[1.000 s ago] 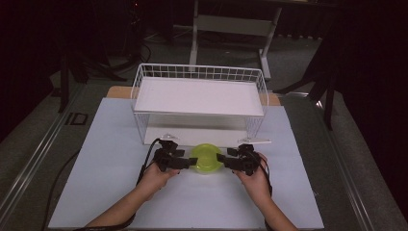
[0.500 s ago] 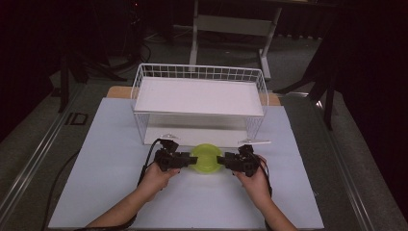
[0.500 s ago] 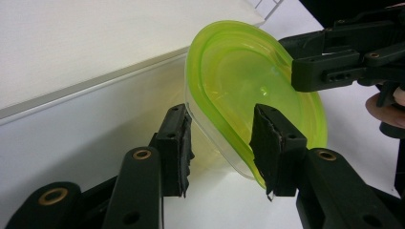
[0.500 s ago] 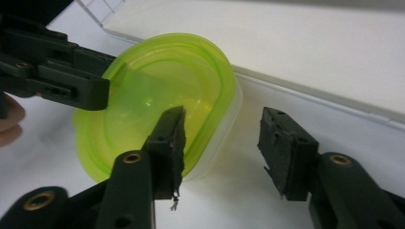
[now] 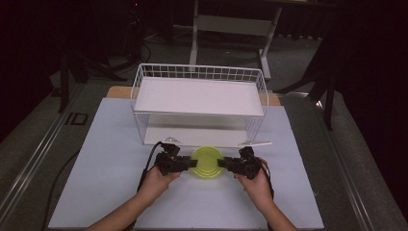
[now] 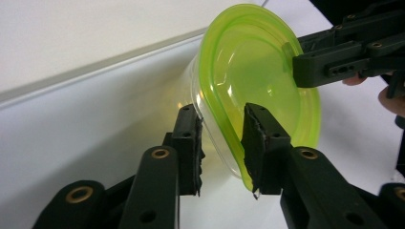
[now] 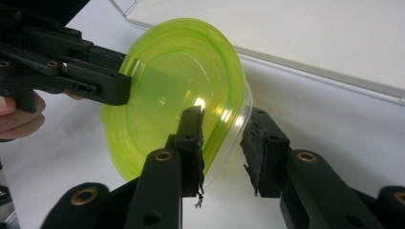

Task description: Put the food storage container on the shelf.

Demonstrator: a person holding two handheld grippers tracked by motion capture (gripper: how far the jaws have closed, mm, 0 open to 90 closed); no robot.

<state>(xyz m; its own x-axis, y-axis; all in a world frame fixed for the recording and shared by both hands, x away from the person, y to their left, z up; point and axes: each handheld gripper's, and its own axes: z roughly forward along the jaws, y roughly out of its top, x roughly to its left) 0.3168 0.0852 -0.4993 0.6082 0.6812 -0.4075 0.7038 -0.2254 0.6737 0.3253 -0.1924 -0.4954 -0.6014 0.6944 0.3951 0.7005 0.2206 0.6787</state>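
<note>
A clear round container with a lime-green lid lies on the white table just in front of the wire basket. My left gripper reaches its left rim and my right gripper its right rim. In the left gripper view my jaws straddle the lid's edge, one over the green lid, one beside the clear wall with a thin gap. The right gripper view shows the same: jaws around the rim, a sliver of space at the outer pad. Both pairs of jaws have just been closing on the rim.
A white wire basket with a white shelf board stands directly behind the container. The white table cover spreads to both sides and toward the near edge. Cables trail from the grippers along the person's hands.
Both pairs of jaws have drawn in around the container's rim. The hands and the container stay where they were.
</note>
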